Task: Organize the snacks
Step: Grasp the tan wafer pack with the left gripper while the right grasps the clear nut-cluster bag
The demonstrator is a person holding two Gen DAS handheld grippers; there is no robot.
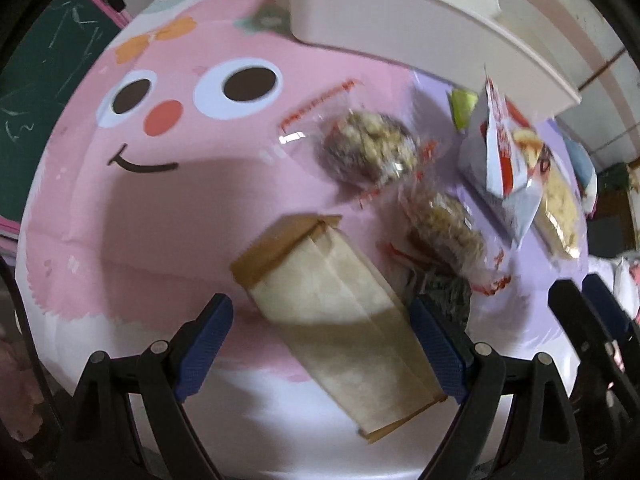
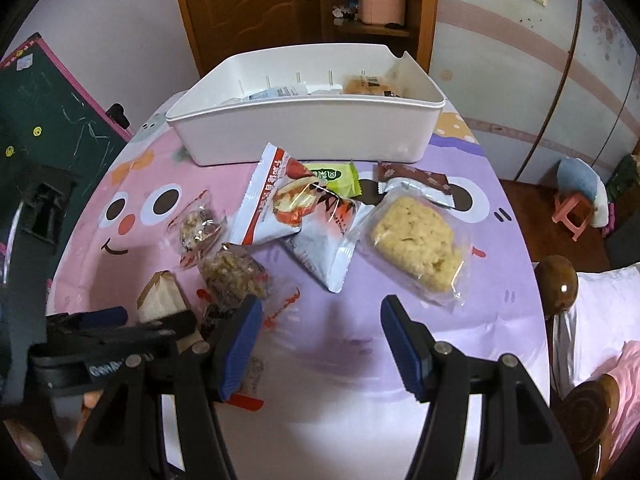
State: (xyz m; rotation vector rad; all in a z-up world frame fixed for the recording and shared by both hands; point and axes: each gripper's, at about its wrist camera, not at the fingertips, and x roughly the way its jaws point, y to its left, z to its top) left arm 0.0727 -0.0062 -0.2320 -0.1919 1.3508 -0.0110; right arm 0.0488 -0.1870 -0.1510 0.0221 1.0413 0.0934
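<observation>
the left gripper (image 1: pixel 322 344) is spread wide, its blue fingers (image 1: pixel 204 344) on either side of a tan paper packet (image 1: pixel 340 320) that lies flat on the near left of the pink cartoon tablecloth (image 1: pixel 168 208); whether the fingers touch the packet cannot be told. the right gripper (image 2: pixel 320 344) is likewise released and grasps nothing, hanging over bare purple cloth near the clear-wrapped nut clusters (image 2: pixel 234 276). this looks like the pick-up step for the packet: next the left fingers would need to clench on it and carry it far to the white bin (image 2: pixel 304 136). the bin already holds a few wrapped snacks at its far side. more snacks lie loose between grippers and bin: a red-and-white pouch (image 2: pixel 276 200), a pale crumbly bar (image 2: pixel 420 248).
</observation>
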